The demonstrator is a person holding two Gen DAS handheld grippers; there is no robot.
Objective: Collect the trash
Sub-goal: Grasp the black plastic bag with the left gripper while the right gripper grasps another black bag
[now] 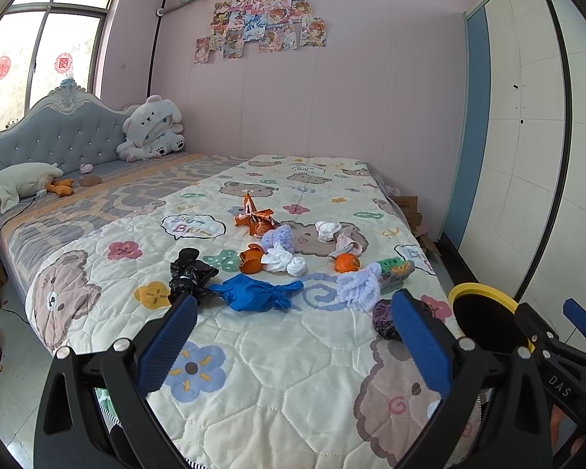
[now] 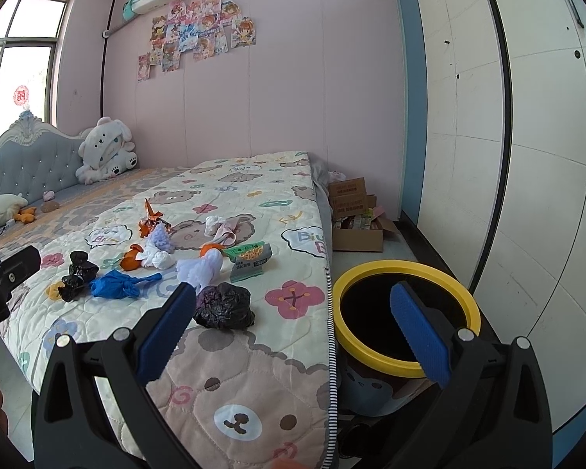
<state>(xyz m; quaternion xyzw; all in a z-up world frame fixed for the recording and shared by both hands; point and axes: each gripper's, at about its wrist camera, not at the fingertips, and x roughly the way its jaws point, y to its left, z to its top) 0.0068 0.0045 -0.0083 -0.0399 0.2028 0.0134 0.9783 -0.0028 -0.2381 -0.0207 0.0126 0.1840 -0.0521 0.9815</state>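
Trash lies scattered on the bear-print quilt (image 1: 277,371): a black bag (image 1: 189,273), a blue glove (image 1: 256,291), orange peel (image 1: 252,260), white tissue (image 1: 283,262), an orange foil wrapper (image 1: 254,217), a mandarin (image 1: 347,262), a green snack packet (image 2: 250,260) and a dark crumpled bag (image 2: 224,305). A yellow-rimmed bin (image 2: 406,314) stands on the floor at the bed's right side. My left gripper (image 1: 293,332) is open and empty above the quilt, short of the glove. My right gripper (image 2: 293,328) is open and empty, between the dark bag and the bin.
Lilac fluffy socks (image 1: 357,285) and a pink cloth (image 1: 347,242) lie among the trash. Plush toys (image 1: 152,129) sit by the headboard. Cardboard boxes (image 2: 355,211) stand on the floor beyond the bin. A white wardrobe (image 2: 527,156) fills the right side.
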